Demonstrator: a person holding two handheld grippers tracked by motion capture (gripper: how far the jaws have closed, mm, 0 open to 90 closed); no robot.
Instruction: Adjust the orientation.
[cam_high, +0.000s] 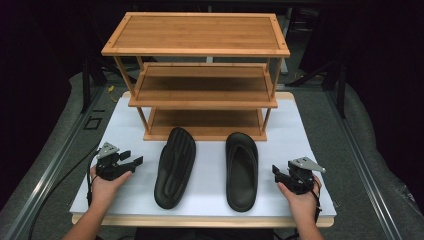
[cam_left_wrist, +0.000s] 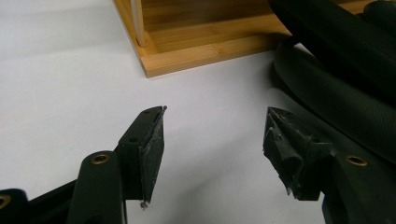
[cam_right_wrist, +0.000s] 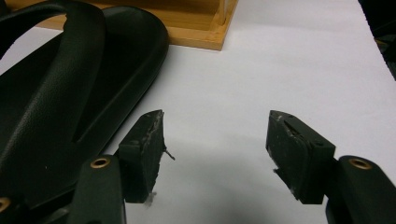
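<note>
high view: nearest the camera, two forearms come in from the bottom edge, each hand holding a black gripper low over a white table (cam_high: 310, 125) with a pale wooden front edge. the left gripper (cam_high: 131, 161) sits near the table's left side, its jaws spread with nothing between them, tips aimed right and slightly away. the right gripper (cam_high: 276, 171) sits near the right side, its grey three-cornered plate on top, jaws also spread and empty.

between the two grippers lie two black slippers, well apart from each other. the left slipper (cam_high: 175, 167) lies sole up, ribbed underside showing, tilted with its far end leaning right. the right slipper (cam_high: 241, 170) lies strap up, running almost straight away from the person. the far ends of both sit just beside the front lip of the bottom shelf.

beyond them stands a three-tier bamboo rack (cam_high: 200, 75) at the far middle of the table, all three shelves bare.

in the left gripper view the jaws stand wide apart over white surface, the black slipper's edge just to their right and the rack's bottom corner ahead. in the right gripper view the open jaws frame bare table, the strap-up slipper close on their left, a rack corner beyond.
</note>
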